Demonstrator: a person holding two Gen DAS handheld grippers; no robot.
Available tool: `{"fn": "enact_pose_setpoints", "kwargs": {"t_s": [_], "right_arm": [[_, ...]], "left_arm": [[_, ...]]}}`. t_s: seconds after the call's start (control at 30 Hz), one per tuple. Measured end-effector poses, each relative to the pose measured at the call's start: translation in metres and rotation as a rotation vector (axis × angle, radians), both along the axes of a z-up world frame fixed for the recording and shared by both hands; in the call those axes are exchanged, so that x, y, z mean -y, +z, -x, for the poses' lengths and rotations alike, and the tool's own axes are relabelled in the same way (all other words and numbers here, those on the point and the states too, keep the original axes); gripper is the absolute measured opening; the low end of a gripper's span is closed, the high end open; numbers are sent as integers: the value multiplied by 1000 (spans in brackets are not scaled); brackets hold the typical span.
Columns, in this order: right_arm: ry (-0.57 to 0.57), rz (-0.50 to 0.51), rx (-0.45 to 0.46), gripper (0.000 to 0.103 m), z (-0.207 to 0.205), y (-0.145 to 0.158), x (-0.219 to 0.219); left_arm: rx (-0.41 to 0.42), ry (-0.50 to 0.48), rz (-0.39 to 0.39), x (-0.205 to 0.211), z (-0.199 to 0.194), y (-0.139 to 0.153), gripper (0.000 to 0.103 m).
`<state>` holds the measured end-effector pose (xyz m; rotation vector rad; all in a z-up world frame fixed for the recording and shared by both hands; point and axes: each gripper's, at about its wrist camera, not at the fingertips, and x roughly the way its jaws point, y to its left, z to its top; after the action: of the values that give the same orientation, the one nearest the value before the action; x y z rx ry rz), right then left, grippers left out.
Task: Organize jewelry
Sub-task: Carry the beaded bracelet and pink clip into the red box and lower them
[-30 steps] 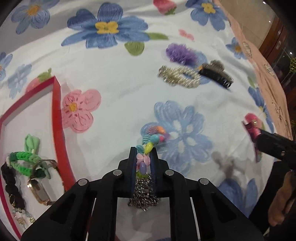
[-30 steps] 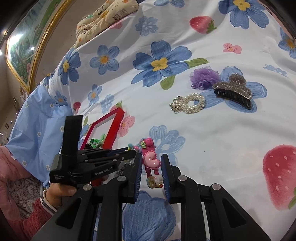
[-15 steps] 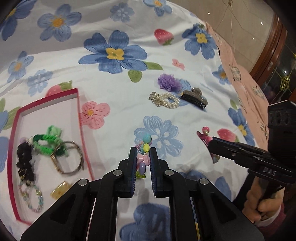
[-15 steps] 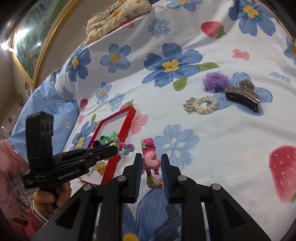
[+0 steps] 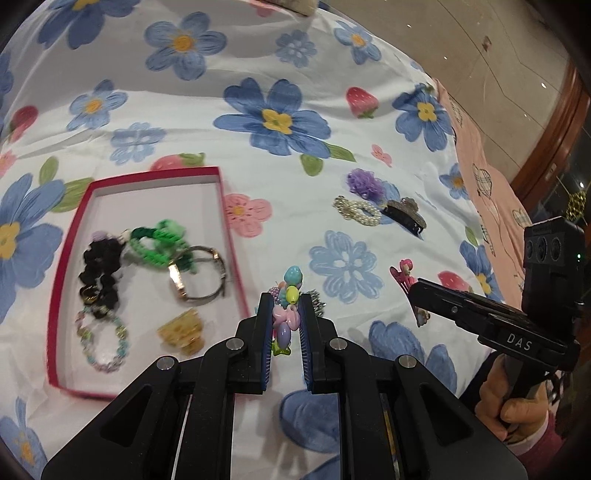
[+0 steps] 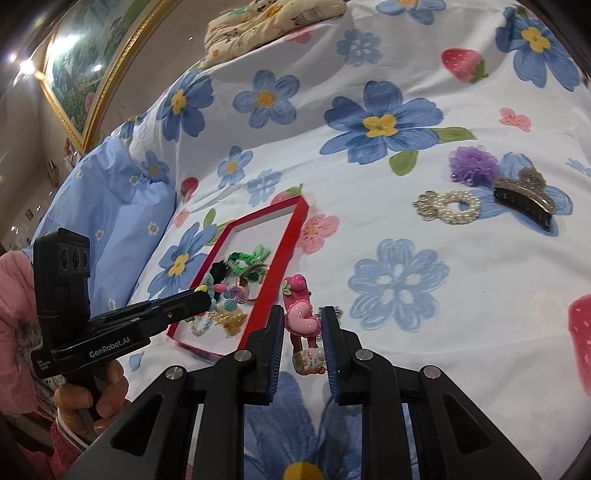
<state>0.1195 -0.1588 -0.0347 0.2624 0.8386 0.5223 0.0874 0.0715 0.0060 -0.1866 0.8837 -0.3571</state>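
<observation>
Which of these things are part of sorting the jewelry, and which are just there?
Job: red box; beaded piece in left gripper; pink clip in right gripper; pearl ring, purple pompom, claw clip.
Bystanders: floral sheet, cushion, framed picture.

A white bedsheet (image 5: pixel 258 55) printed with blue flowers, pink blossoms and strawberries is covering the bed, lying slightly wrinkled. A gold-framed picture (image 6: pixel 85 70) is hanging on the wall at the upper left of the right wrist view, a light blue pillow (image 6: pixel 110 192) is sitting below it at the bed's edge, and a cream patterned cushion (image 6: pixel 266 22) is resting at the far side. A peach-pink cloth (image 5: pixel 491 192) is draping along the bed's right edge, with tiled floor (image 5: pixel 480 48) and dark wood trim (image 5: pixel 554 129) showing beyond.
</observation>
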Motion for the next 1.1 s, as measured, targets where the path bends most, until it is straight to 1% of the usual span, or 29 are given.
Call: {"fn": "enact_pose_setpoints", "kwargs": {"t_s": [0.4, 0.63, 0.87, 1.1], "right_arm": [[75, 14, 7, 20, 3, 5, -38], [135, 18, -5, 20, 0, 1, -68], [198, 37, -13, 20, -4, -2, -102], [247, 51, -44, 21, -9, -17, -129]], "left_arm": [[6, 88, 19, -45, 19, 0, 12], [7, 149, 22, -75, 26, -1, 12], [-7, 205, 27, -103, 31, -9, 12], [-31, 243, 36, -124, 33, -23, 12]]}}
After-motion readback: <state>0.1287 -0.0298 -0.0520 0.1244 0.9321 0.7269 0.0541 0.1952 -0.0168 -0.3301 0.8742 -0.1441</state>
